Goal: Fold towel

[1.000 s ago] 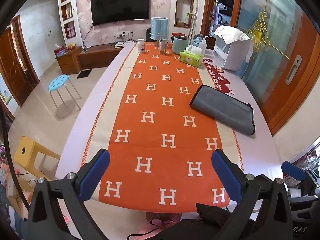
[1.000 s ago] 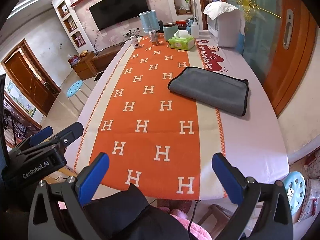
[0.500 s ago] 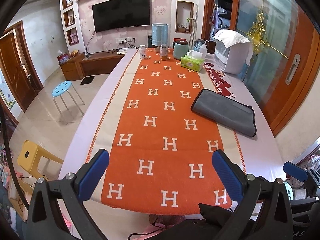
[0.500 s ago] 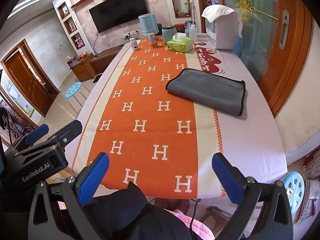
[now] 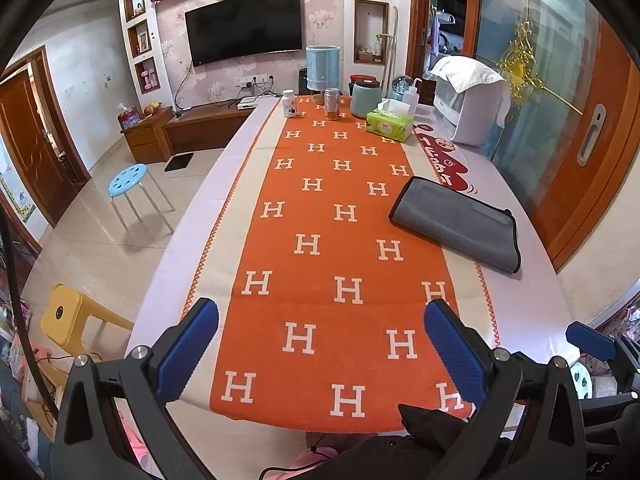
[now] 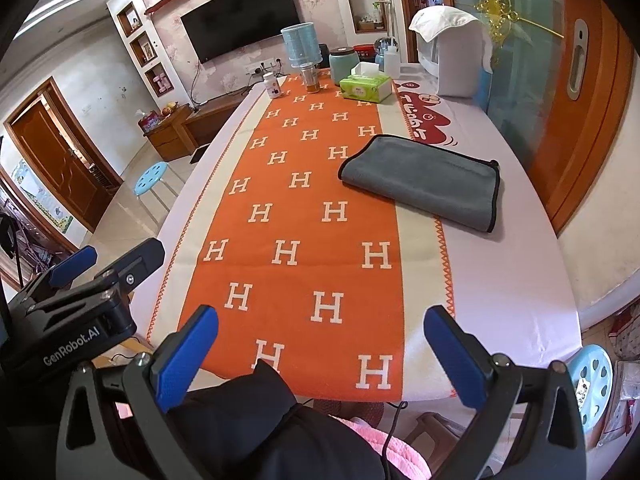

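- The left claw (image 5: 320,344) hangs at the near end of the worktop (image 5: 532,312), its 2 blue pads spread wide and nothing between them.
- The right claw (image 6: 320,354) is likewise spread wide and empty, low over the near edge, with a dark sleeve just under it.
- Between the claws and the towel lies the orange runner (image 5: 328,248) with white H marks; judging by this, neither claw is on the cloth yet and the fold looks either finished or awaiting 1 more pass.
- The towel (image 6: 424,180) sits mid-worktop on the right side, half on the runner's cream border and half on the pale cover, well apart from both claws.
- It is grey, flat, already doubled, with a rounded fold at its left and a black-trimmed open edge at its right.
- If another fold is wanted, a good approach is to come in low from the near long edge, pinch the 2 near corners through all layers, and lift evenly so the layers do not slide apart.
- Carrying the near edge over to meet the far edge, trim to trim, should keep the result square.
- Beyond it, the tissue box (image 5: 390,124) and the jars at the far end stand clear of that path.
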A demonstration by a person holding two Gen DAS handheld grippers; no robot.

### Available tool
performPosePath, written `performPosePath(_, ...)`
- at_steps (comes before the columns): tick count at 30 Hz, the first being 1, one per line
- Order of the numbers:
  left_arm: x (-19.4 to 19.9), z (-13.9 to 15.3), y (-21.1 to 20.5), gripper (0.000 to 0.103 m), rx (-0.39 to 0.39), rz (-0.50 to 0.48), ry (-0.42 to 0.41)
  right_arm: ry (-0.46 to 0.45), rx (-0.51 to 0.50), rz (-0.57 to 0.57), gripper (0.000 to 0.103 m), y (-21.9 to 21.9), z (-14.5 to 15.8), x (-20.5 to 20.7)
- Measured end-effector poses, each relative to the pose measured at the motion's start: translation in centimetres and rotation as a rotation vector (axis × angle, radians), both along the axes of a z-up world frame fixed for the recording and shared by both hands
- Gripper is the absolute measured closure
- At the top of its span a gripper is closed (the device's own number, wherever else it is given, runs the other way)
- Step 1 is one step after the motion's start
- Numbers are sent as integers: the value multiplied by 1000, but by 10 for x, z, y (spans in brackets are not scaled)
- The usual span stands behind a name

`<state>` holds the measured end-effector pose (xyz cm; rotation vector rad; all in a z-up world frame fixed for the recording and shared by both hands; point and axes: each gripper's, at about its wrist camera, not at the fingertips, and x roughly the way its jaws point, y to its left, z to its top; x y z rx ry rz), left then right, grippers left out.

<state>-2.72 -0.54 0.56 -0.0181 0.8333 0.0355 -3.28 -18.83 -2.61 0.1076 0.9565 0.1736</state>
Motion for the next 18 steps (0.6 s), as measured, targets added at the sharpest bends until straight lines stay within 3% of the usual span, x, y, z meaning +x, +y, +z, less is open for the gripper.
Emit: performPosePath(18, 1, -1, 0, 1, 0, 0, 2, 7, 0, -1, 0, 0, -5, 6)
